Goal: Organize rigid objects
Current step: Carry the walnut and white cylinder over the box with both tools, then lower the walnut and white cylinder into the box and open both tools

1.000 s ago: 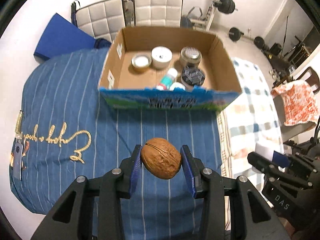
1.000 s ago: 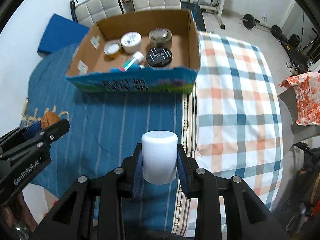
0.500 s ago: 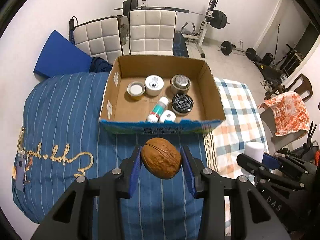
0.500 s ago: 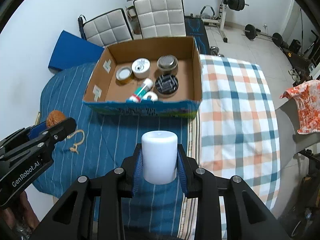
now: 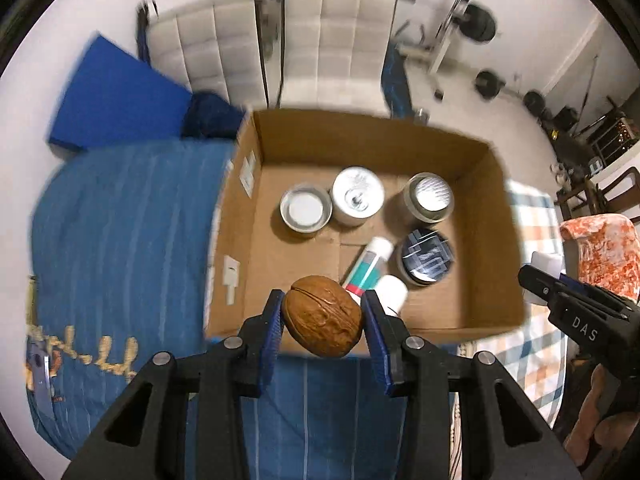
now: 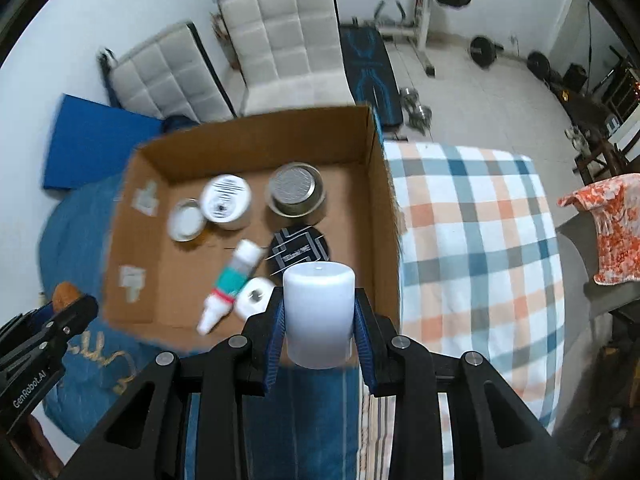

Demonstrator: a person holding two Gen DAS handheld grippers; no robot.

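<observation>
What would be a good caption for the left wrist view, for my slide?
Left gripper holds a walnut over the near edge of a cardboard box of jars and tubes on a blue bedspread.

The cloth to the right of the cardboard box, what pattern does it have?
The cloth is a plaid of blue, orange and white checks, clearest in the right wrist view.

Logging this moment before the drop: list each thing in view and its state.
left gripper: shut on walnut
walnut: held over box's near edge
right gripper: shut on white cylinder
white cylinder: upright, held
cardboard box: open-topped
tube: lying flat
shallow tin: upright
</observation>
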